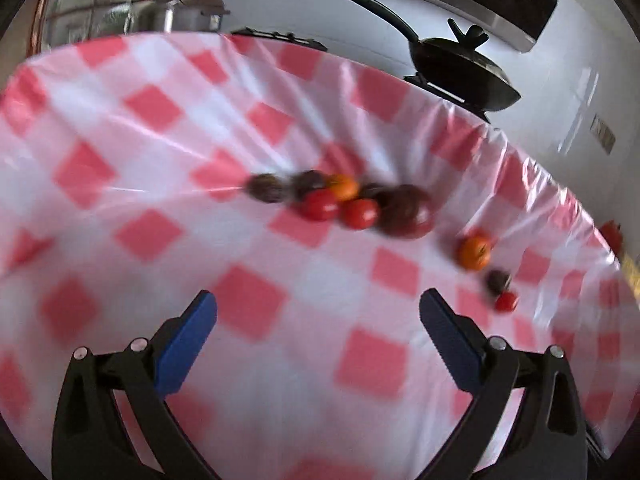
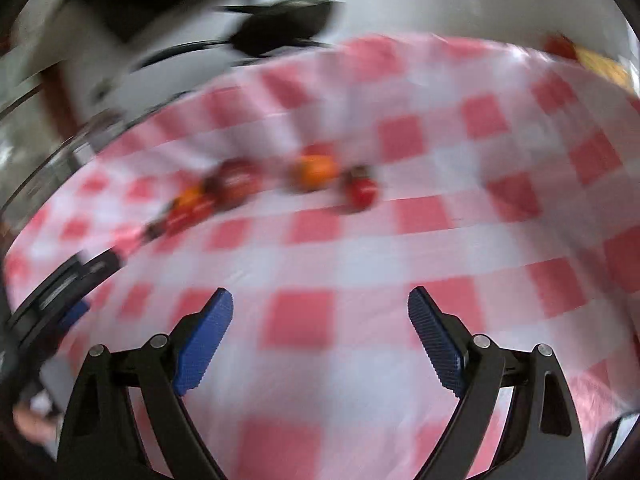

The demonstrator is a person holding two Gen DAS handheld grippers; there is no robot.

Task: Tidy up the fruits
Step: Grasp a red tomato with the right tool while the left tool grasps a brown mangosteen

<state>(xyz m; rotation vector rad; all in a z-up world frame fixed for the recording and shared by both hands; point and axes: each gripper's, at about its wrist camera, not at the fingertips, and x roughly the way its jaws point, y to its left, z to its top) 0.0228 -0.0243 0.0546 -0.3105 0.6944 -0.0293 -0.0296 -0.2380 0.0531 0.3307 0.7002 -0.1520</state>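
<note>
Several small fruits lie on a red-and-white checked tablecloth [image 1: 160,160]. In the left wrist view a cluster holds a big dark red fruit [image 1: 408,212], two red ones [image 1: 320,205], an orange one [image 1: 343,186] and dark ones [image 1: 266,188]. To its right lie an orange fruit [image 1: 474,252], a dark one [image 1: 498,280] and a small red one [image 1: 506,302]. My left gripper [image 1: 318,300] is open and empty, short of the cluster. In the blurred right wrist view I see an orange fruit [image 2: 314,172], a red one [image 2: 362,190] and the cluster [image 2: 234,182]. My right gripper [image 2: 320,300] is open and empty.
A black pan with a lid [image 1: 460,68] stands behind the table's far edge. A metal pot [image 1: 176,14] is at the back left. A red object [image 1: 612,236] sits at the table's right edge. The left gripper's body [image 2: 68,280] shows at the left of the right wrist view.
</note>
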